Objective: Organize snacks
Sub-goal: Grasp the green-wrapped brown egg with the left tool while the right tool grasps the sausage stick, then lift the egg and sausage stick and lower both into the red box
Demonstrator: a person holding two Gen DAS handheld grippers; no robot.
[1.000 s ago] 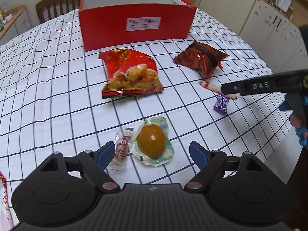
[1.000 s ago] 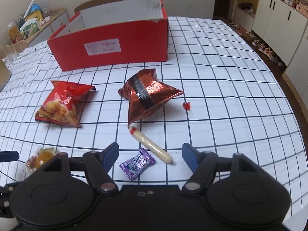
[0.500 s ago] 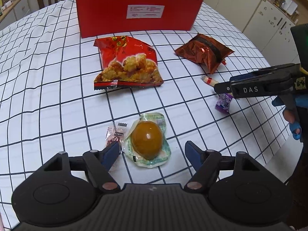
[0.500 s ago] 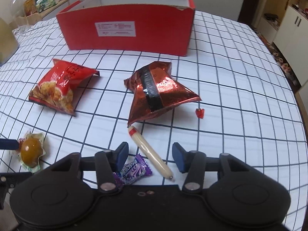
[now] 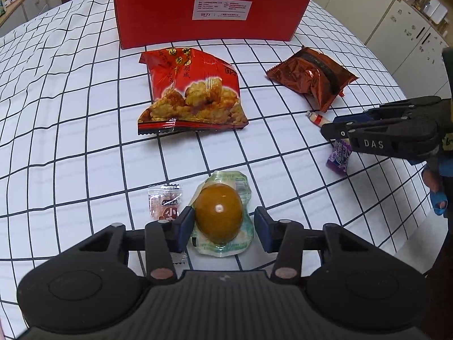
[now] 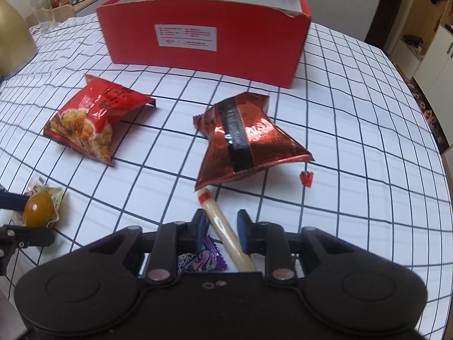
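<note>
A brown marinated egg in a clear packet [image 5: 218,215] lies on the checked tablecloth between the jaws of my left gripper [image 5: 223,221]. The jaws are closing; the left pad is at the egg and a gap shows on the right. A pale sausage stick [image 6: 223,226] with a red end lies between the closing jaws of my right gripper [image 6: 222,222], with a sliver of cloth showing on each side. A purple candy [image 6: 202,263] sits just left of the sausage, under the gripper body. The red cardboard box [image 5: 209,14] stands open at the back.
A red bag of fried snacks [image 5: 195,93] and a dark red foil bag [image 5: 311,76] lie between the grippers and the box. A small clear candy packet [image 5: 165,204] touches my left finger. A tiny red wrapper [image 6: 307,178] lies right of the foil bag. The table edge runs at the right.
Both grippers sank toward the table and their jaws narrowed. The left came around the egg packet, the right around the sausage stick. The snacks themselves have not moved.
</note>
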